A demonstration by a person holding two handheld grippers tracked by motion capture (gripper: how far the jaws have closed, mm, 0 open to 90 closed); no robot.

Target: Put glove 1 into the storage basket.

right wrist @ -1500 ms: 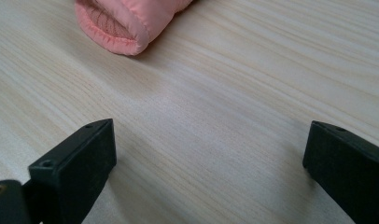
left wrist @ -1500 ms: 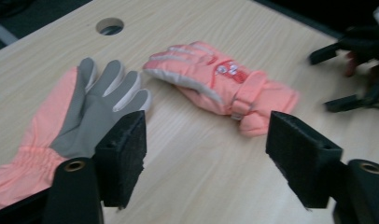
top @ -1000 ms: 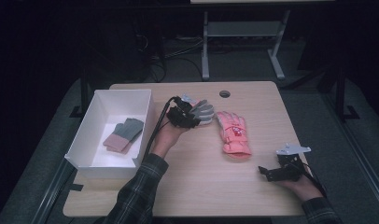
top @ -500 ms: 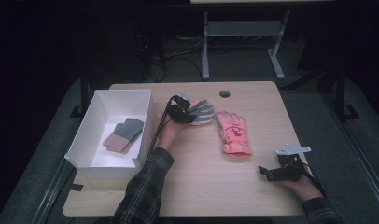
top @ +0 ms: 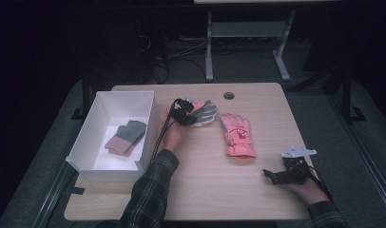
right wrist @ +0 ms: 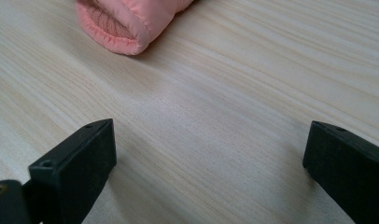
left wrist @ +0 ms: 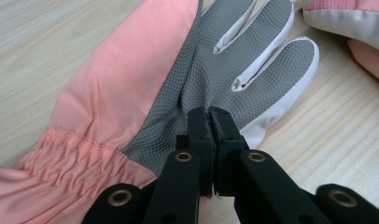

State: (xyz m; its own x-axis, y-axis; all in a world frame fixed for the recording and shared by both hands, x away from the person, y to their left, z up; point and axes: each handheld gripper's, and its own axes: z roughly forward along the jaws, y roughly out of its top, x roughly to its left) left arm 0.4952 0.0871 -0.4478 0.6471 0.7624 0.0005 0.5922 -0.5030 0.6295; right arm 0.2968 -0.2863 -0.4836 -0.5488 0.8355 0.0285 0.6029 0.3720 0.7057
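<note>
1. Left gripper (top: 185, 112) at upper centre of the high view, down on the grey-palmed glove (top: 204, 114), jaws just closed.
2. In the left gripper view, left gripper (left wrist: 208, 122) at lower centre, jaws pressed together with a fold of the grey textured palm pinched between the tips.
3. Grey-palmed glove (left wrist: 178, 88) spread across the upper half of that view: pink back and gathered cuff toward the left, grey fingers edged in white toward the upper right, lying flat on the wooden table (left wrist: 327, 140).
4. Pink glove (top: 238, 137) just right of centre in the high view, fingers toward the top, cuff toward the bottom, lying flat near the grey-palmed glove; whether touching it, cannot tell.
5. Right gripper (top: 272, 175) at lower right of the high view, resting low on the table (top: 276, 99), well apart from both gloves.
6. In the right gripper view, right gripper (right wrist: 208, 154) spread wide, jaws at the lower left and lower right edges, bare wood between them, nothing gripped.
7. Cuff of the pink glove (right wrist: 127, 23) at upper left of that view, clear of the jaws.
8. White box (top: 82, 142) at the left of the high view, holding a grey and pink pair of gloves (top: 126, 137).
</note>
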